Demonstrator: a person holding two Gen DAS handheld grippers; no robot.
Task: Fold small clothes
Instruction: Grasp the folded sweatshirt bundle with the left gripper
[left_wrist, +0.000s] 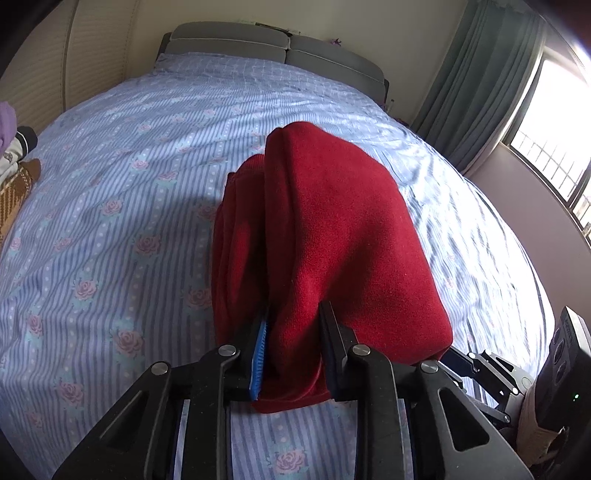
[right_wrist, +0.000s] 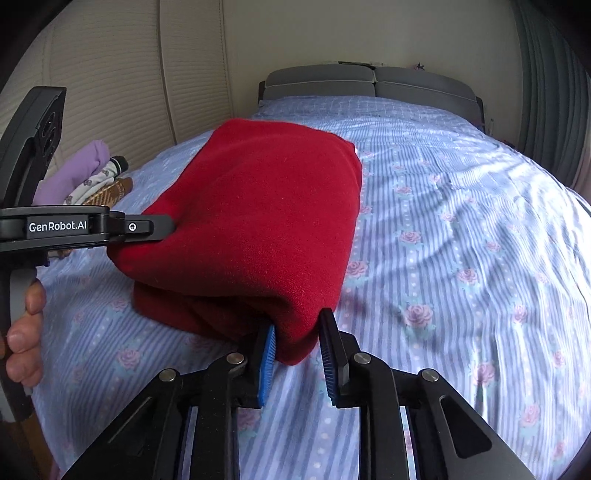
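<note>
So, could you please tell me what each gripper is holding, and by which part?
Both grip the folded red garment by its near edge: the left gripper at one corner, the right gripper at the other.

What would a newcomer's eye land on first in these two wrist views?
The folded red garment dominates, lying in the middle of the blue rose-patterned bedsheet. Both tools grip its near edge: the left gripper and the right gripper each have their jaws closed on a fold of it. A small pile of other clothes sits near the bed's far left edge.
</note>
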